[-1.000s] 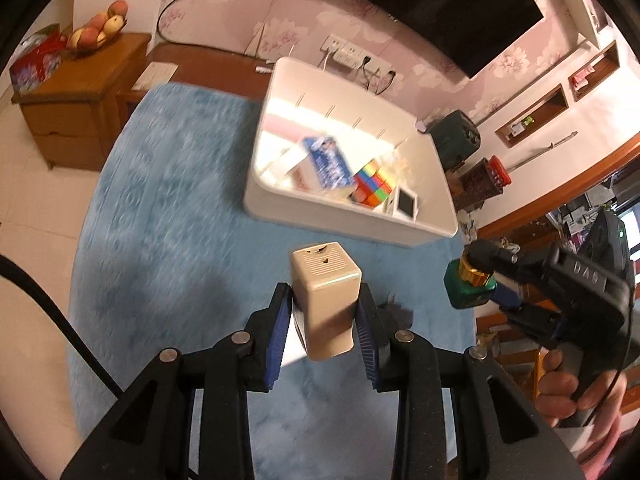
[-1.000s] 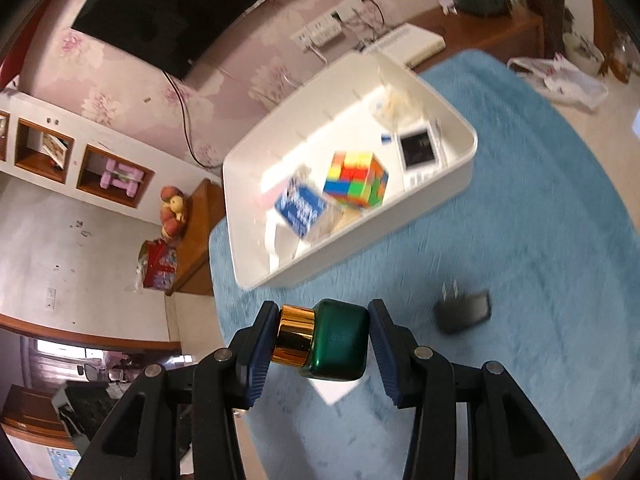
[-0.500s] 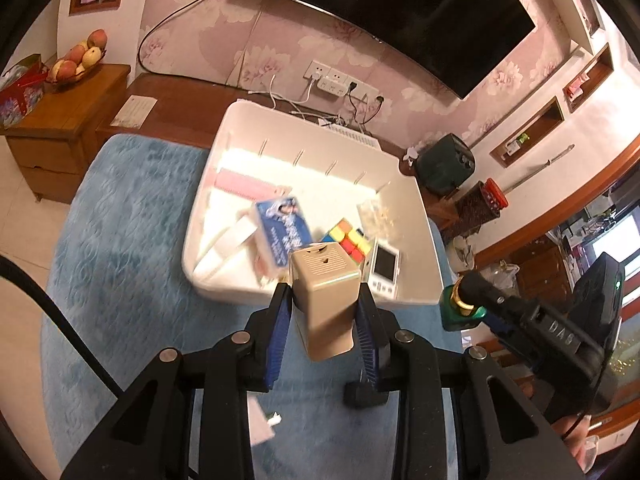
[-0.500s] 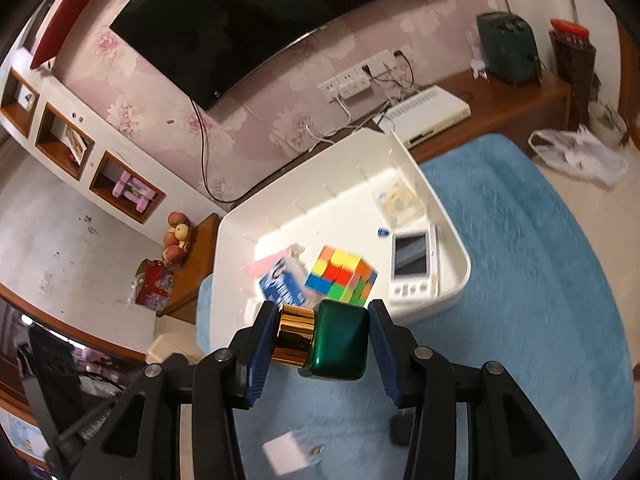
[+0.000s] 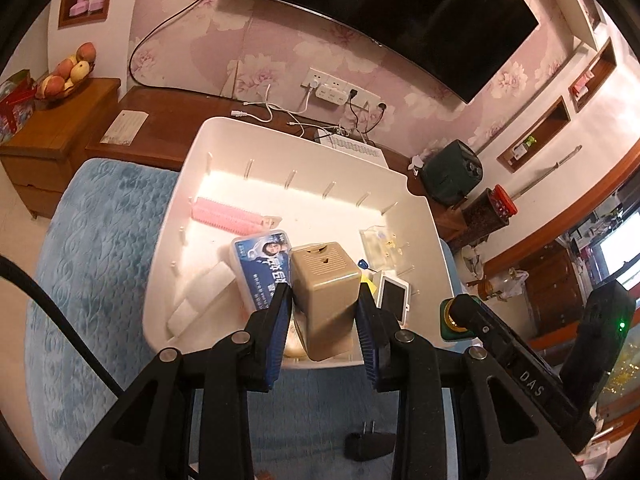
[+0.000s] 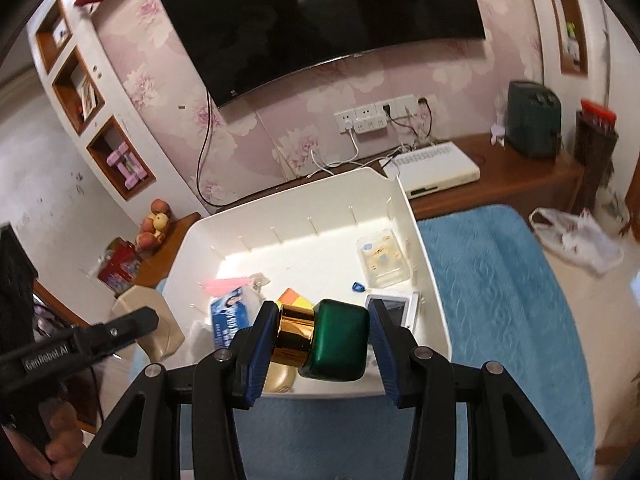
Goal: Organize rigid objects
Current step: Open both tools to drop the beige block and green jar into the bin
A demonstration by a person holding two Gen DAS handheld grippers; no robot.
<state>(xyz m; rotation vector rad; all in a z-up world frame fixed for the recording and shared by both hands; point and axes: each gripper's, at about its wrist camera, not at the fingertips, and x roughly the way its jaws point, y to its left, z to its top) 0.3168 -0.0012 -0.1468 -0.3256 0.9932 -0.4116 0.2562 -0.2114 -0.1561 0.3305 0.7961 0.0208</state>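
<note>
We are in a room with pink flower wallpaper and a big dark TV (image 6: 320,20) on the wall. A soft blue blanket (image 5: 92,264) covers the table, and on it sits a big white bin (image 5: 304,184) that already holds a pink comb (image 5: 224,214), a blue box (image 5: 264,264), a colorful cube (image 6: 294,300) and a little screen gadget (image 5: 394,300). Our left gripper (image 5: 323,320) pinches a tan plastic box (image 5: 326,300) by its two flat sides, just over the near edge of the bin. Our right gripper (image 6: 320,340) pinches a green bottle (image 6: 338,346) with a shiny gold cap (image 6: 294,334), lying sideways, also at the near edge. The tan box looks hard and light. The bottle looks smooth, slippery and maybe breakable, so we think it wants a gentle landing. We can read "DAS" on one gripper and "GenRobot.AI" on the other.
</note>
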